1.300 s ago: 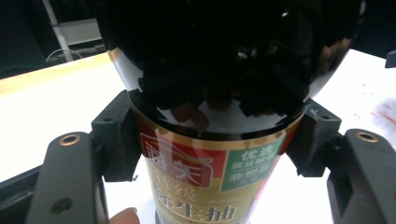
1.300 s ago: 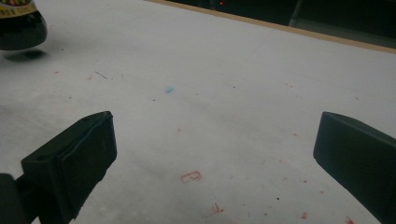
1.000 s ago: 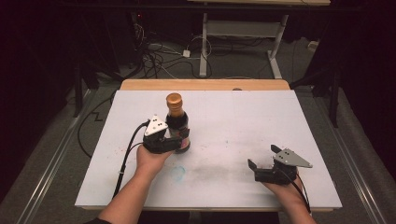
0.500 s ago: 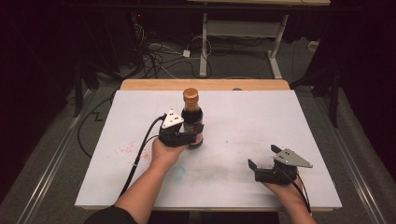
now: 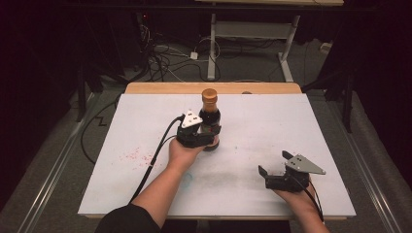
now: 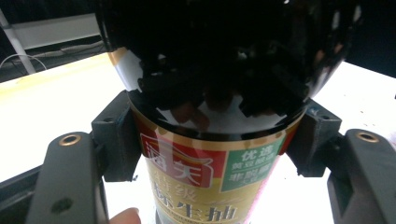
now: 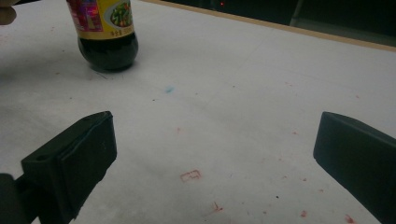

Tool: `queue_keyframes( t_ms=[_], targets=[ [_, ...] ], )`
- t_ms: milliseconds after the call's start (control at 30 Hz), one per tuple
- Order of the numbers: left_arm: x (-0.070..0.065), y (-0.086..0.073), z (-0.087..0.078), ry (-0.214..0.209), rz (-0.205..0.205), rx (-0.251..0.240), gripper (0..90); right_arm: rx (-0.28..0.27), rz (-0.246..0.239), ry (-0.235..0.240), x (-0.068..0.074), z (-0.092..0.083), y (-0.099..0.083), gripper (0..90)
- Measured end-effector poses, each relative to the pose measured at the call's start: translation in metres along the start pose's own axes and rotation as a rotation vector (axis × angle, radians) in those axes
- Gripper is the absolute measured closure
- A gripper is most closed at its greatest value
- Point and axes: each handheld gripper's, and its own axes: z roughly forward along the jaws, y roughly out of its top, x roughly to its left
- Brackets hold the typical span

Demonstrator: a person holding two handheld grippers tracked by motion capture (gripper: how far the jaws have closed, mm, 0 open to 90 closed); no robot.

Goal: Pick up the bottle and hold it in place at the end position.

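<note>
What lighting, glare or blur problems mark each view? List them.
High view: room dark, lit table readable. Left gripper view: table blown out white; bottle in the left claw mirrors reflections on its dark glass. Right gripper view: even light, right claw tips soft.

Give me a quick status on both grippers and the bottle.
Left gripper shut on the sauce bottle, bottle upright. Right gripper open, holding nothing, low over the white table. Nothing in the way.
</note>
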Motion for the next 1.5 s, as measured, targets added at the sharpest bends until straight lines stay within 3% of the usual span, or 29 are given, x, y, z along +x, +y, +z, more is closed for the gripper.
queue_keyframes(
  t_ms=[367,967,1233,1500],
  targets=[
    [-0.003,-0.009,0.008,-0.009,0.010,0.007,29.2,0.001,-0.002,0.004,0.000,0.001,0.000,0.4],
    [-0.001,-0.013,0.002,-0.041,0.028,0.017,28.4,0.002,-0.003,0.029,0.005,0.004,0.002,1.6],
    [0.000,-0.012,0.002,-0.044,0.018,0.018,28.3,0.003,0.011,0.074,0.008,0.008,0.007,13.2],
    [0.000,-0.012,0.003,-0.046,0.014,0.025,28.4,-0.005,-0.007,0.116,0.010,0.017,0.027,35.4]
  ],
)
